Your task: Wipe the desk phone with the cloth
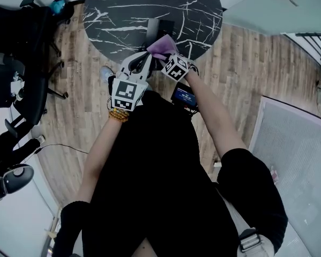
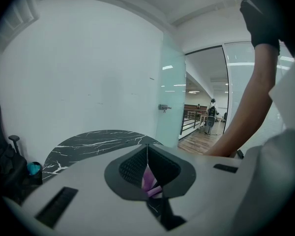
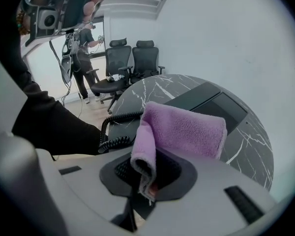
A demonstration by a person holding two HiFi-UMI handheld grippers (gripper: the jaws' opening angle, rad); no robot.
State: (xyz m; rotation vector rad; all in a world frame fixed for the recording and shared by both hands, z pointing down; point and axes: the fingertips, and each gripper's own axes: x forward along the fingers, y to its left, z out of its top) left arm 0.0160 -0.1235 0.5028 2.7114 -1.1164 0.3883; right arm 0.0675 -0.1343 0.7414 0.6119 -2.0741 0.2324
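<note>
Right gripper [image 3: 146, 177] fingers pinching purple cloth [image 3: 187, 129], held just above desk phone [image 3: 214, 104] at near edge of black marble tabletop [image 1: 123, 9]; left gripper [image 2: 147, 150] fingers pressed together, empty, beside the right, cloth showing beyond them

Bare table [image 1: 123, 9] lies beyond the phone [image 1: 158, 30]; chairs [image 1: 24, 42] crowd left.

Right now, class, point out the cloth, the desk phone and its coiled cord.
cloth [image 3: 187, 127]: right gripper view, middle of the folded top.
desk phone [image 3: 221, 107]: right gripper view, its dark flat face.
coiled cord [image 3: 114, 142]: right gripper view, a coil left of the cloth.
</note>
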